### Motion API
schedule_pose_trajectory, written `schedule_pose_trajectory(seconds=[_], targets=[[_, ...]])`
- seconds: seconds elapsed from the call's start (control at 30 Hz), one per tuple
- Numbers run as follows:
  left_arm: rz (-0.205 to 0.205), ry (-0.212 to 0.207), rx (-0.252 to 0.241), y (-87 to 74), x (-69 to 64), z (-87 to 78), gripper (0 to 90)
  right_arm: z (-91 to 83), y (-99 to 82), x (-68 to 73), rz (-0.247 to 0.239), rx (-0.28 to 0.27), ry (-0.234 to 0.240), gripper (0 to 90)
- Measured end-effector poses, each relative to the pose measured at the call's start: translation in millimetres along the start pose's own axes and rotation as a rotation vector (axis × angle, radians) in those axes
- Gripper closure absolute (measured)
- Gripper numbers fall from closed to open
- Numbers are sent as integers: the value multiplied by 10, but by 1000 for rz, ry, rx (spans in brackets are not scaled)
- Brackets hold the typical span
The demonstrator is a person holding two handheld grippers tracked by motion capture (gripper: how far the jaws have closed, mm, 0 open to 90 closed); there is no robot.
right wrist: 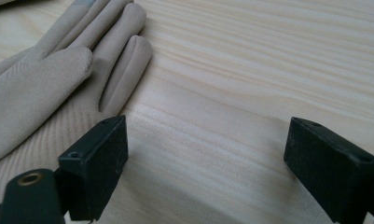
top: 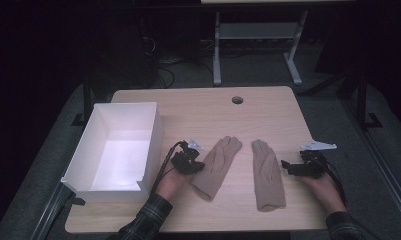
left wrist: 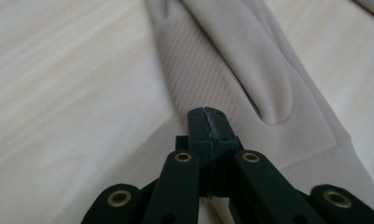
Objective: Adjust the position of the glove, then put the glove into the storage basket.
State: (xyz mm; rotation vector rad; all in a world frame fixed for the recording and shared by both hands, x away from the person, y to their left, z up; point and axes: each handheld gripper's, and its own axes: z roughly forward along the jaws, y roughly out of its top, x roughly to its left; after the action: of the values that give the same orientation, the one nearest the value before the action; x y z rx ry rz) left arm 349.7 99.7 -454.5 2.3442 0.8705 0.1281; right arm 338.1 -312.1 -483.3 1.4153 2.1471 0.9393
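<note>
A light wooden table (top: 198,107) stands under dim room light, with a person seated at its near edge; both forearms come in from the near side, in plaid sleeves (top: 148,217).

On the left of the table sits a white open box (top: 138,131), its inside bare as far as the high view shows.

Two beige gloves lie flat on the middle of the table, fingers pointing to the far side, cuffs toward the person. The left glove (top: 216,167) is tilted, its cuff swung toward the near left. The right glove (top: 268,175) lies almost straight. The two are apart, with bare wood between them.

The left gripper (top: 200,166) rests at the left edge of the left glove, near its cuff. In the left gripper view its jaws are pressed fully together, tips meeting on the ribbed fabric at the glove's edge (left wrist: 208,74) — whether any cloth is actually pinched between them cannot be told, since the tips hide the contact line.

The right gripper (top: 286,166) sits just to the right of the right glove, low over the table. Its jaws are spread wide with only bare wood between them — nothing is held. In its own view the left jaw stands just beside the glove's edge (right wrist: 49,88), though I cannot tell if it touches.

A round cable hole (top: 237,100) shows near the table's far edge.
</note>
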Motion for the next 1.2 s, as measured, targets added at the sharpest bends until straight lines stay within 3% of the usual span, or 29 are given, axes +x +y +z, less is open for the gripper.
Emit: schedule_pose_trajectory(seconds=[0.3,0.4,0.6,0.77,0.9,1.2], targets=[[69,-98,0,-48,-203,16,895,0,0,6,-5,1,3,131],[61,-103,-12,-41,-185,4,894,0,1,7,-4,1,3,131],[44,-58,-59,29,-105,-65,763,-2,-2,10,-8,0,5,131],[32,-37,-90,116,-42,2,568,-3,-2,12,-8,0,6,131],[24,-18,-123,193,3,67,534,-3,-2,12,-9,0,7,131],[-5,-1,-118,232,117,204,519,-2,-2,12,-9,0,7,131]])
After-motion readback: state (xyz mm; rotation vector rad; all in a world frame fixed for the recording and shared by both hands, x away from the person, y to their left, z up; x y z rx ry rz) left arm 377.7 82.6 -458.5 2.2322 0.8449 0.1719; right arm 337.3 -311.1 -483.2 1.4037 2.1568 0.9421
